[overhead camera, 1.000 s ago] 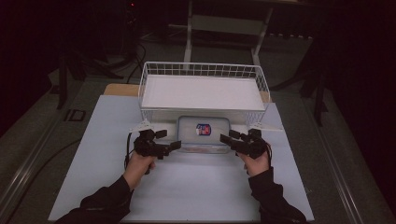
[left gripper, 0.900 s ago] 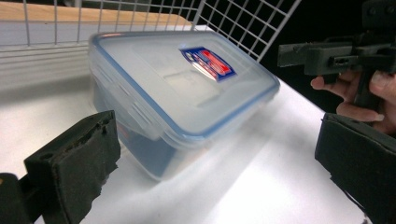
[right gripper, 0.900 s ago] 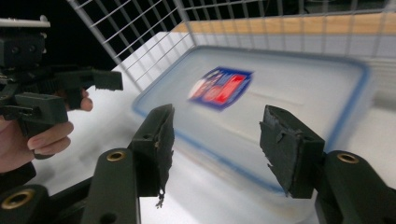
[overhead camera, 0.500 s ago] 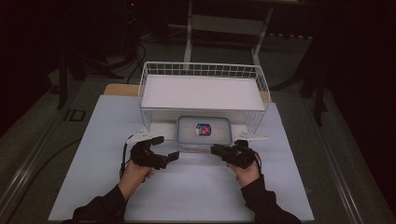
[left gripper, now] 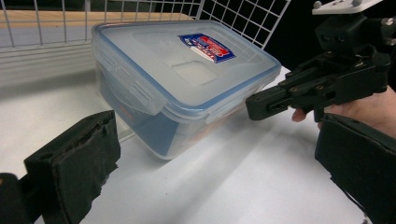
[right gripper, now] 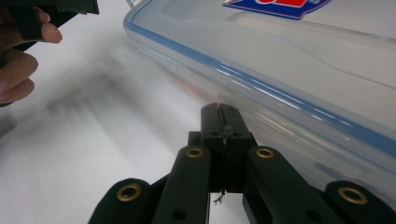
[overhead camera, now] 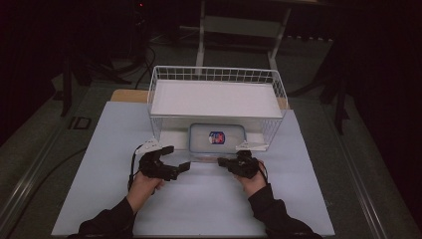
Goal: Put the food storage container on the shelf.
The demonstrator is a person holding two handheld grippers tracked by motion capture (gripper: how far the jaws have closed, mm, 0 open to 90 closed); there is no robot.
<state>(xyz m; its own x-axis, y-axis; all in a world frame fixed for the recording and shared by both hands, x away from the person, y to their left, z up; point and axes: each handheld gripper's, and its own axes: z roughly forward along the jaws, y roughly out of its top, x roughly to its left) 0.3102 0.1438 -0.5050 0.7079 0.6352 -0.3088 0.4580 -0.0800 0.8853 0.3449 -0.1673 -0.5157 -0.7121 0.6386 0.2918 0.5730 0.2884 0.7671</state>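
Low in the high view's frame, two sleeved forearms come up from the bottom edge, each hand carrying a gripper over the white table point(overhead camera: 209, 204). At lower left of centre, the left gripper point(overhead camera: 175, 160) has its jaws spread wide; its own view shows the two black pads far apart at either bottom corner with nothing between them, aimed at the near corner of the box as if to frame it. Right of centre, the right gripper point(overhead camera: 222, 161) has its jaws pressed together, gripping nothing; in its own view the closed tips point(right gripper: 219, 112) sit just under the blue-edged rim of the lid, touching or nearly so. I judge that the closed jaws serve as a probe at a lid clasp or as a pusher, though the exact contact is unclear.

Just beyond both grippers, at frame centre, the clear lidded container point(overhead camera: 217, 140) with its red-and-blue label point(overhead camera: 217, 137) rests on the table, its far part under the raised shelf of the white wire basket point(overhead camera: 217, 75), which fills the upper middle.

Compared with half a second ago, both hands sit slightly nearer the container, the right tips having closed in on its near edge.
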